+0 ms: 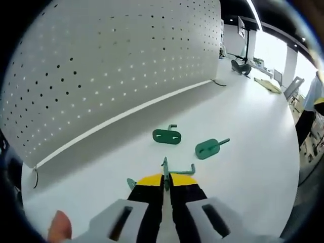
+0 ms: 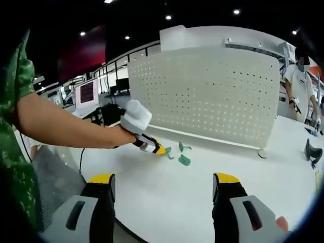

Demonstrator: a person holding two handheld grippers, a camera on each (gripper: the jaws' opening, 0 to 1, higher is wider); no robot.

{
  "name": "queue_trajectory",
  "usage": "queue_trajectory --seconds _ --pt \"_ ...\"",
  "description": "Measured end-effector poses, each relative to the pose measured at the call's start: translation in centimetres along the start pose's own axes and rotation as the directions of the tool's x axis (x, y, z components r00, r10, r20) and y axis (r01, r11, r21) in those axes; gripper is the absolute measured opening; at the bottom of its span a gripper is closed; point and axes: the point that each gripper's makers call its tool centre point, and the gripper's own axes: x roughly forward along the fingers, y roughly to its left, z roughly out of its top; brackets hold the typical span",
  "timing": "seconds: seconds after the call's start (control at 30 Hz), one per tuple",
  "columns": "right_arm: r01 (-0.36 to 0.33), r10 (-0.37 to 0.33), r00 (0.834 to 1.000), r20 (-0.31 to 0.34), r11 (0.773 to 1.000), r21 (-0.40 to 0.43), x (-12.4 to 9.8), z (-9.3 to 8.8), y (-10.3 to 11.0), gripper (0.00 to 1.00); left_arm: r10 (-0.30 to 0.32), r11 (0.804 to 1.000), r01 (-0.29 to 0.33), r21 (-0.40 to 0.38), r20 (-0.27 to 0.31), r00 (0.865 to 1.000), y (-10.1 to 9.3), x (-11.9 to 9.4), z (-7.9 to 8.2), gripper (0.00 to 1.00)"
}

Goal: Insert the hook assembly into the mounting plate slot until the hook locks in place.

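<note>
The left gripper (image 1: 166, 183) is closed on a green hook (image 1: 178, 169) above the white table (image 1: 253, 131), near the pegboard wall (image 1: 101, 66) along its far edge. Two more green hooks (image 1: 167, 135) (image 1: 210, 147) lie just ahead, apart, with bare tabletop around them. The right gripper (image 2: 164, 195) hangs wide open, holding nothing, near the table's front edge.

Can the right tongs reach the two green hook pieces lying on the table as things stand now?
Probably yes. The right tongs stand open and hold nothing, and bare table lies between them and the green hook pieces. The left tongs, shut on another green hook, work close beside them and may crowd the approach.
</note>
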Motion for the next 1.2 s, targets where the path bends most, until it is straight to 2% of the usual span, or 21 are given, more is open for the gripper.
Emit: queue_trajectory --seconds 0.27,0.7,0.9,1.2 --pt "-0.012 0.012 1.000 -0.009 1.000 0.001 0.3 -0.1 0.1 0.80 -0.002 0.999 0.002 -0.032 0.003 1.000 0.2 -0.1 0.0 0.03" --pt "-0.003 0.003 1.000 -0.006 1.000 -0.009 0.4 0.7 -0.3 0.80 -0.021 0.996 0.027 -0.079 0.070 0.997 -0.2 -1.4 1.2 0.02" --pt "0.003 -0.002 1.000 0.004 1.000 -0.020 0.4 1.3 -0.3 0.79 -0.038 0.989 0.057 -0.139 0.137 0.990 -1.0 -2.8 2.3 0.02" --pt "0.004 -0.003 1.000 0.020 1.000 -0.023 0.5 2.2 -0.3 0.78 -0.065 0.969 0.117 -0.215 0.237 0.969 -2.1 -5.5 3.9 0.02"
